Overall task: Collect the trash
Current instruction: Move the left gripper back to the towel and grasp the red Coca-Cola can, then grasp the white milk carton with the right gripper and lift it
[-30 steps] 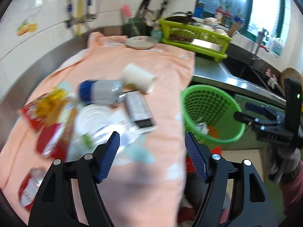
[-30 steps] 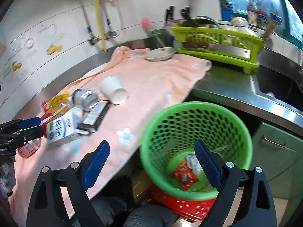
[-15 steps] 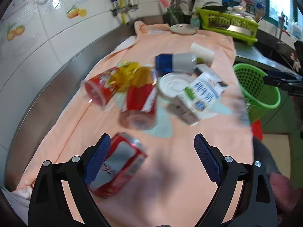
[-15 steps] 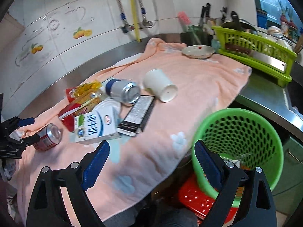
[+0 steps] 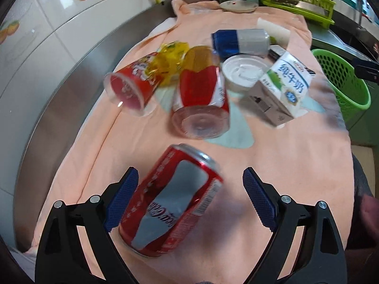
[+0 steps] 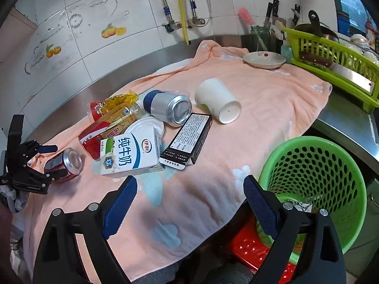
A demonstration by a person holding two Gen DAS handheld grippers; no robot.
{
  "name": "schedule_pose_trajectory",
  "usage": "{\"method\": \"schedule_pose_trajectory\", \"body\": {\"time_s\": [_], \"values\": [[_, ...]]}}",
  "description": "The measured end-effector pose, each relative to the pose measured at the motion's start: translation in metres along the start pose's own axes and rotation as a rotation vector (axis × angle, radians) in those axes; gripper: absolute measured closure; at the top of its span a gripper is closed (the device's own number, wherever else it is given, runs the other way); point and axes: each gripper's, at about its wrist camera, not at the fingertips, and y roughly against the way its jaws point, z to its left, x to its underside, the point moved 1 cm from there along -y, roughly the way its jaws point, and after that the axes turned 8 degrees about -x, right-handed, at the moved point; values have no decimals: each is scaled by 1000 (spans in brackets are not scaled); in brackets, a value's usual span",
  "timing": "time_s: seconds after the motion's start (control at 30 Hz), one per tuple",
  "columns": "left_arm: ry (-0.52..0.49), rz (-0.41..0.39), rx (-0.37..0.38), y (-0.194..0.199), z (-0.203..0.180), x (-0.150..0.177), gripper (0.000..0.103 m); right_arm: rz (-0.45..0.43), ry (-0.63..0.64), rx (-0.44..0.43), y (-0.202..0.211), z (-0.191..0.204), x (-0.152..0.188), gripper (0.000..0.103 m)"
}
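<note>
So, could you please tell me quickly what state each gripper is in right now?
Left gripper: open, jaws just widened, the red cola can lies between them, not gripped.
Right gripper: open, holding nothing.

Brightness: both views evenly bright, colours strong on the peach towel (image 6: pixel 260 108).
Light source: daylight from the window at the upper right corner of the right wrist view; the rest cannot be told.
Glare: pale sheen on the wall tiles (image 5: pixel 47 30) and along the steel tabletop (image 6: pixel 113 78) back edge.
Shadows: soft and short; a dim patch on the towel beside the red cola can (image 5: pixel 170 203).
Blur: left wrist view smeared by motion, worst on the cola can and the milk carton (image 5: pixel 281 87); right wrist view sharp.
Distortion: fisheye bends tile lines and the tabletop edge.
Corners: black vignette in both views.
</note>
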Motion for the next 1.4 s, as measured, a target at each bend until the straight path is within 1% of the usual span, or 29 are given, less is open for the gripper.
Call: {"method": "schedule_pose_trajectory", "body": {"time_s": [0.2,0.27,0.4,0.53,0.63,0.7,0.77,0.87,0.93,0.97,1.03,1.17,1.27,1.37,1.4], "values": [[-1,69,-49,-15,8,9,14,18,21,-20,-9,-4,-5,15],[1,86,-50,-20,10,12,14,23,31,-29,-12,-3,-7,15],[-2,112,-78,-29,14,16,14,39,62,-38,-19,1,-11,15],[-5,123,-92,-32,16,19,15,68,124,-49,-26,9,-14,15],[-5,129,-106,-33,15,18,15,100,199,-66,-34,18,-16,15],[5,126,-118,-33,16,18,17,129,268,-85,-39,25,-17,15],[31,120,-121,-32,16,18,17,147,360,-83,-45,34,-17,15],[31,118,-135,-28,12,19,18,178,475,-91,-53,44,-16,15],[36,121,-132,-26,10,19,18,216,539,-134,-60,52,-17,15],[45,122,-127,-25,10,18,19,223,567,-135,-62,55,-18,15],[59,123,-119,-20,8,20,19,228,677,-129,-68,66,-19,15],[96,124,-92,-16,12,19,19,264,819,-134,-84,84,-22,15],[120,124,-76,-13,15,19,20,284,962,-114,-99,98,-22,15],[133,118,-70,-14,19,18,20,316,1094,-96,-115,112,-19,15],[136,119,-67,-16,20,18,20,333,1116,-103,-119,114,-18,15]]}}
